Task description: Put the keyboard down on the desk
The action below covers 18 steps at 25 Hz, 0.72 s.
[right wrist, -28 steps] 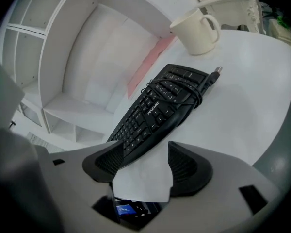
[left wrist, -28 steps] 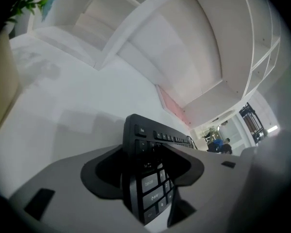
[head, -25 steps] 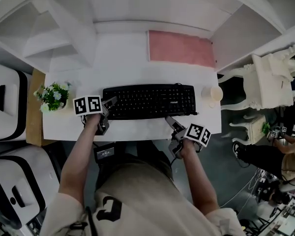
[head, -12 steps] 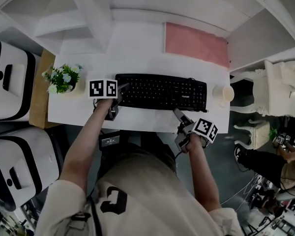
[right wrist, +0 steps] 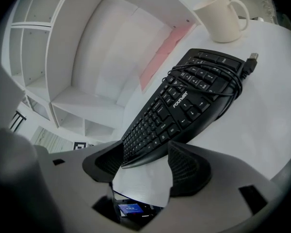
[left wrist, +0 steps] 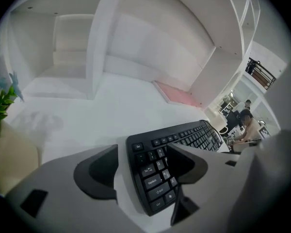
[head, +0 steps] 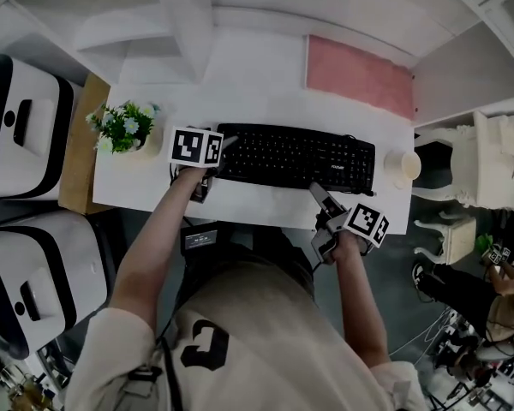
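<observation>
Left gripper (left wrist: 144, 150) – jaws have just been opening and stand wide, pads clear of the left end of the black corded plastic keyboard (head: 295, 157) between them. Keyboard lies flat on the white desk (head: 265, 75), near edge. Right gripper (right wrist: 145, 149) gapes, empty. Release step – next, I judge, back both off. White brand print (right wrist: 180, 99) reads "FOUN…".

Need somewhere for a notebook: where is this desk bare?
Bare white desk lies behind the keyboard, between the plant and the pink mat. A narrow strip runs along the keyboard's front. It is crowded by the mug, which stands close to the keyboard's right end.
</observation>
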Each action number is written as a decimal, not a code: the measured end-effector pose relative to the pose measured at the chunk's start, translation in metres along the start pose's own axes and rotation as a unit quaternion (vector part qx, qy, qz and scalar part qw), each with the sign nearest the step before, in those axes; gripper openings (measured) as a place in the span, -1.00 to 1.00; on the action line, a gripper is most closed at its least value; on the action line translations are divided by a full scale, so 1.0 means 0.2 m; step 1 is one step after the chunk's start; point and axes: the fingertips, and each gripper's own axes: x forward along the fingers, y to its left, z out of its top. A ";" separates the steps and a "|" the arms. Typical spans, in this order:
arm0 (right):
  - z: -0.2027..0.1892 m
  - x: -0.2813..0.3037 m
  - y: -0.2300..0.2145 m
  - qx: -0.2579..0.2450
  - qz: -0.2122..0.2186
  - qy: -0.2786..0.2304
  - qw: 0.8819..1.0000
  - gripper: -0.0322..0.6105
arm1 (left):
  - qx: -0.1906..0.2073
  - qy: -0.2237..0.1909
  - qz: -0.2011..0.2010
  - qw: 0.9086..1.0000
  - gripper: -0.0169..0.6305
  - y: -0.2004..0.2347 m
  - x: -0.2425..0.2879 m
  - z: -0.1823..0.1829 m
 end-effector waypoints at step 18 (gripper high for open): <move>-0.13 0.07 0.65 -0.187 0.136 0.026 0.973 -0.66 | 0.020 -0.145 -0.169 0.975 0.00 -0.35 -0.49 0.12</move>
